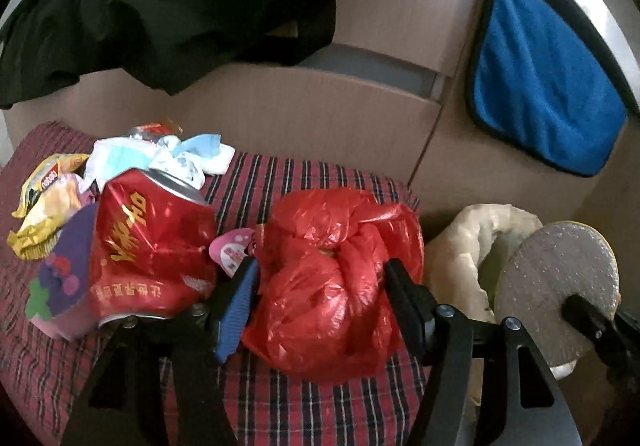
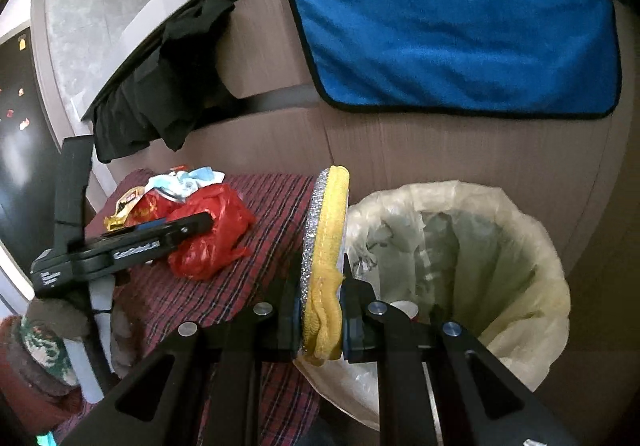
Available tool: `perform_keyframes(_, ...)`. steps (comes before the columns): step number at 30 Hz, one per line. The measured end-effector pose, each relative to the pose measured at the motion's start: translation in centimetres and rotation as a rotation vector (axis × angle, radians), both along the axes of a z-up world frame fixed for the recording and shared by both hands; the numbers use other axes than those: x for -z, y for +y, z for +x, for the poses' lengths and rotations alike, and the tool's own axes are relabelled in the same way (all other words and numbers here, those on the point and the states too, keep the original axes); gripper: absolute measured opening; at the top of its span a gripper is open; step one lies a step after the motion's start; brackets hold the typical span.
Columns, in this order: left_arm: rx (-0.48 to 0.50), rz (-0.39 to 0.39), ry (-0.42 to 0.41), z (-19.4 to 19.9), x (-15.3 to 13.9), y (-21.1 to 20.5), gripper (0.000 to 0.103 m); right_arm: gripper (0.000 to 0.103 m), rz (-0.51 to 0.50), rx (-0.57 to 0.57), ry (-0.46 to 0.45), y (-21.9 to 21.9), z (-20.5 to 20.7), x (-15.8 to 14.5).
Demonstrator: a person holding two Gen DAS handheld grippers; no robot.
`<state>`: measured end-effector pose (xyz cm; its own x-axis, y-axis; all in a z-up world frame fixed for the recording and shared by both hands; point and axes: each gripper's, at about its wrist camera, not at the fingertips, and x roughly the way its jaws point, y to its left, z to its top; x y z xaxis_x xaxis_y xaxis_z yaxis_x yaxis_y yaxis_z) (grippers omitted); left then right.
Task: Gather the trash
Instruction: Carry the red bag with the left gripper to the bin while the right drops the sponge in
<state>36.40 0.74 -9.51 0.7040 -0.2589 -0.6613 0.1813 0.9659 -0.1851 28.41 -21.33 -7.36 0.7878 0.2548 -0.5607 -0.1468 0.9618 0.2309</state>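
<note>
Left gripper (image 1: 320, 282): points downward over the plaid cloth (image 1: 304, 398), fingers spread wide on either side of the red plastic bag (image 1: 332, 278). The blue pad of the near-left finger (image 1: 236, 310) sits just beside the bag; whether either pad touches the plastic I cannot tell.
Right gripper (image 2: 320, 326): tilted downward at the edge of the cloth, beside the bin. Its fingers are pressed close on a round scrub pad (image 2: 326, 246), pinching its lower edge.
Scrub pad: stands upright on edge in the grip, yellow cloth face toward the bin, silver glittery face toward the plaid cloth. In the left wrist view it shows as a grey disc (image 1: 556, 294) at the right.
Red plastic bag: crumpled and knotted, lying on the plaid cloth between the left fingers, near the cloth's right edge.
Other trash: a dented red can (image 1: 156, 242) just left of the bag, a purple cup (image 1: 64, 278) leaning against the can, a yellow wrapper (image 1: 44, 214) and crumpled white and blue tissue (image 1: 172, 158) behind them, a small pink packet (image 1: 234, 254) between can and bag.
Bin (image 2: 516, 230): lined with a pale translucent bag, standing just right of the cloth-covered surface. Something small and red-and-white lies low inside, mostly hidden behind the right gripper.
Behind: a blue towel (image 2: 460, 34) and dark clothing (image 1: 180, 6) hang over a rail.
</note>
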Motion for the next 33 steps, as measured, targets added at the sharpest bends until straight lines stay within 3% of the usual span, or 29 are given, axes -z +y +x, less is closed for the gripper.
perform_keyframes(3,-0.002,0.001,0.021,0.0,0.1,-0.1,0.064,0.014,0.004,-0.007,-0.004,0.3,0.0,0.1)
perform_keyframes(6,0.009,-0.036,0.044,0.1,0.1,0.3,0.05,0.014,0.002,-0.012,-0.007,0.6,-0.2,-0.1)
perform_keyframes(10,-0.006,-0.03,0.01,-1.3,-1.0,1.1,0.045,0.014,-0.003,-0.027,-0.007,1.3,-0.5,-0.5)
perform_keyframes(22,-0.141,-0.014,-0.227,-9.8,-9.1,6.3,0.044,0.014,-0.075,-0.141,-0.14,6.6,-2.5,-6.3)
perform_keyframes(33,-0.189,0.024,-0.402,-15.0,-14.2,5.9,0.045,0.014,-0.11,-0.158,-0.271,6.8,-5.1,-12.6)
